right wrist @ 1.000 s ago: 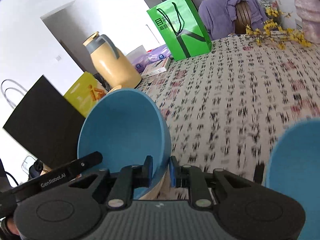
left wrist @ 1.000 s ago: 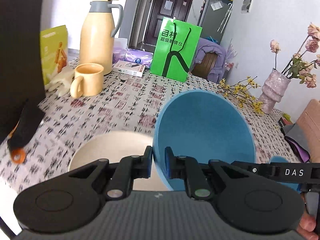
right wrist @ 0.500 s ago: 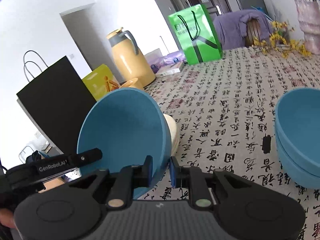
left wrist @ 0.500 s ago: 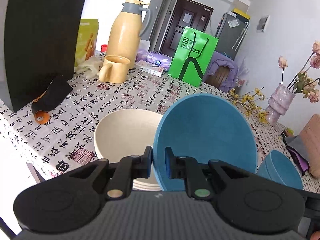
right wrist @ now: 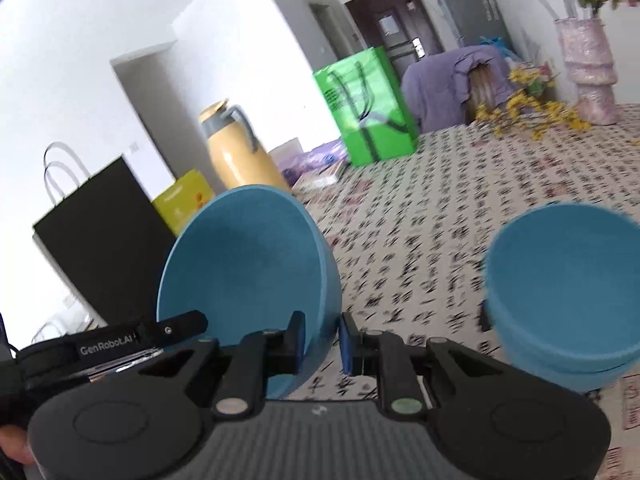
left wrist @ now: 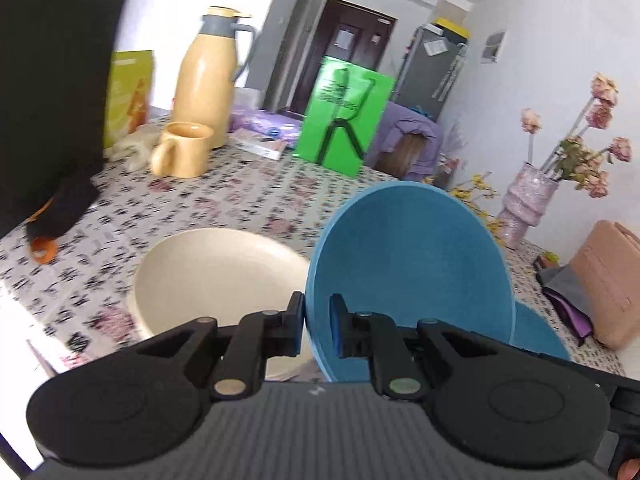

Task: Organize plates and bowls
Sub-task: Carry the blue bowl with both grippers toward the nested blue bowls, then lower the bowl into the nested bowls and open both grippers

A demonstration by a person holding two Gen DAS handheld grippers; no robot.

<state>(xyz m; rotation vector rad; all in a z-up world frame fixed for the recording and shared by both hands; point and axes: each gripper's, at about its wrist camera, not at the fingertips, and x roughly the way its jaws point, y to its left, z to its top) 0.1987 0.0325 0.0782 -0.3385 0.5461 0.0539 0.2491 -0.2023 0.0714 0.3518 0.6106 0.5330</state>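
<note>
Both the left gripper (left wrist: 317,330) and the right gripper (right wrist: 322,342) are clamped tight on the rim of one tilted blue bowl (left wrist: 408,280), held above the patterned tablecloth (right wrist: 420,216) (cream bowl (left wrist: 216,276) to its left, stacked blue bowls (right wrist: 560,292) to its right).

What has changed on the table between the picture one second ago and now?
Both tongs carried the blue bowl sideways, away from the cream bowl and toward the stacked blue bowls, which now show fully in the right wrist view. Nothing was let go: the left tongs and right tongs still pinch its rim. The thermos and mug stayed put.
</note>
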